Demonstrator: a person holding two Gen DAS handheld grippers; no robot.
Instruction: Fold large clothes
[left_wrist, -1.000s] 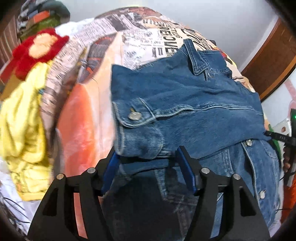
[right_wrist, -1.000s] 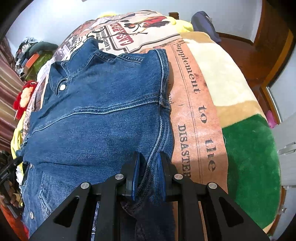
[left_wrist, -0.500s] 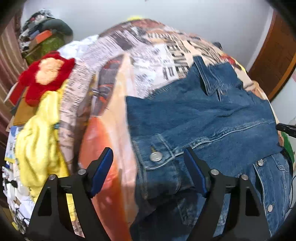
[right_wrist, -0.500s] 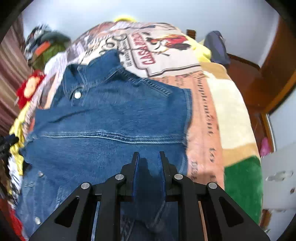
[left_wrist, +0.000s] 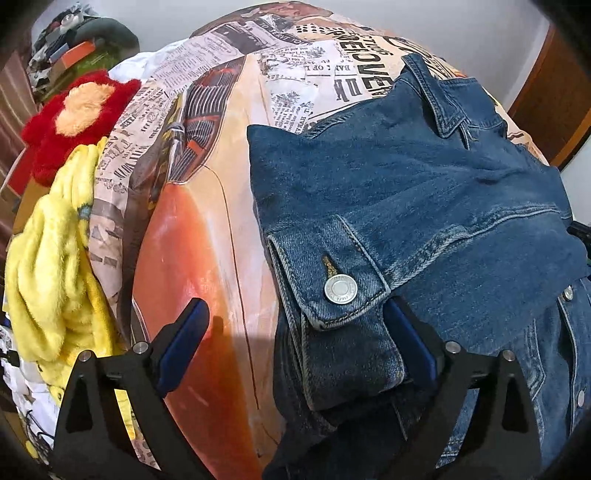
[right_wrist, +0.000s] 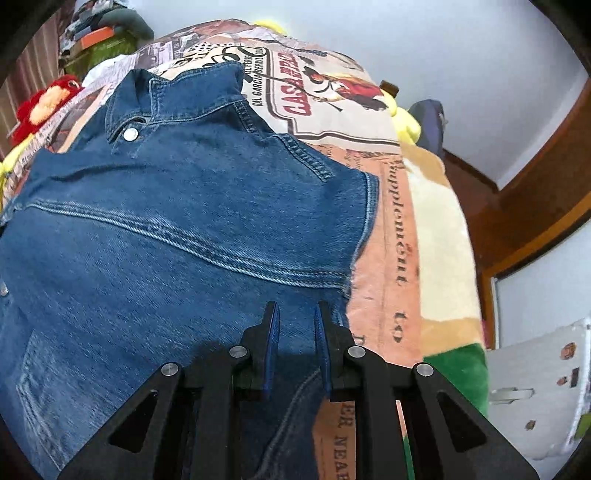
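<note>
The denim jacket (left_wrist: 424, 206) lies on the printed bedspread (left_wrist: 207, 206) with its sleeves folded inward, the left gripper (left_wrist: 295, 343) spreading its jaws off the buttoned cuff (left_wrist: 332, 291) to leave it there, while the right gripper (right_wrist: 295, 350), jaws nearly together, hovers empty over the hem.

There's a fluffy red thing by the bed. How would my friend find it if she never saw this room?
Start at the big bed cover printed like old newspapers, where the blue denim jacket lies. Look off its far edge, away from the jacket, to the pile beside the fluffy yellow blanket. The red plush toy sits just above it, the only bright red thing, with a peach patch.
</note>
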